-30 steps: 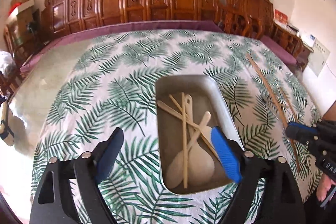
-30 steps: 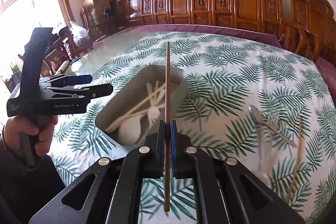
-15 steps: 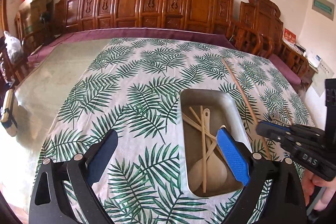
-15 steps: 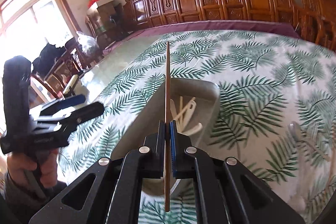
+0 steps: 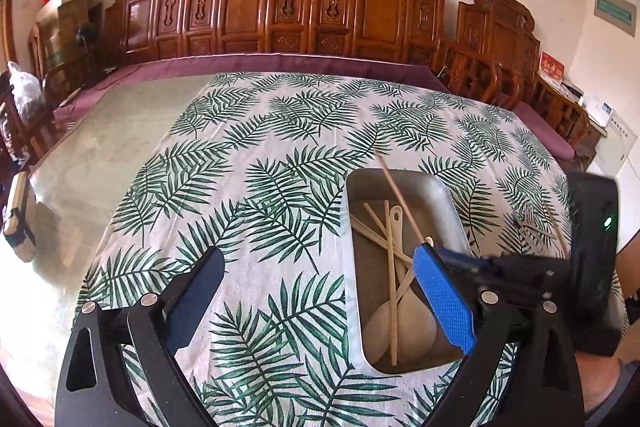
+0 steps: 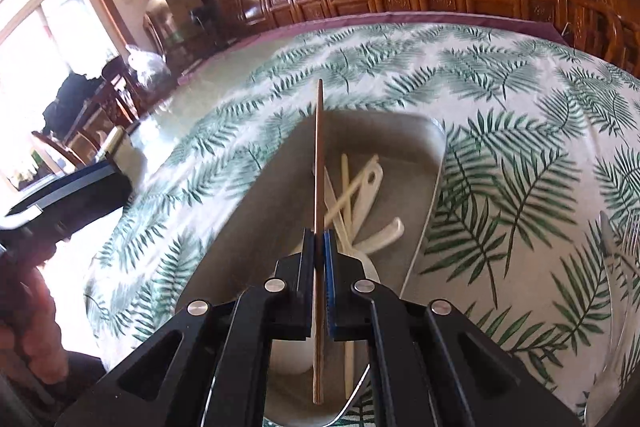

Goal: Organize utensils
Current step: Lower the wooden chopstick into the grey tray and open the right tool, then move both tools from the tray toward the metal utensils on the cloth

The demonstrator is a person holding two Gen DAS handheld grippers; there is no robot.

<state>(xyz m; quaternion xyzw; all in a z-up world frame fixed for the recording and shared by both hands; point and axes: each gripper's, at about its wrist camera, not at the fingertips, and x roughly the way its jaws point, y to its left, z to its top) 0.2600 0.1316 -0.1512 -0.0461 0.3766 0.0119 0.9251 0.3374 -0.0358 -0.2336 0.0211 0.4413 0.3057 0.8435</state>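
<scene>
The brown chopstick point(image 6: 319, 163) is clamped in the right claw point(image 6: 319, 247), its pads pressed together on it, and it slants over the metal tray point(image 6: 434, 187). Its near end runs under the claw's body and partly out of sight. In the tray lie pale spoons point(image 5: 400, 323) and pale chopsticks point(image 5: 390, 267), crossed; the claw's frame hides their lower parts in the right wrist view. The left claw point(image 5: 320, 299) stands wide apart with nothing between its pads, over the leaf-print cloth point(image 5: 256, 187) at the tray's 9 o'clock side. At 3 o'clock of the tray a fork point(image 6: 628, 239) and more cutlery lie on the counter, blurred and cut off by the edge.
</scene>
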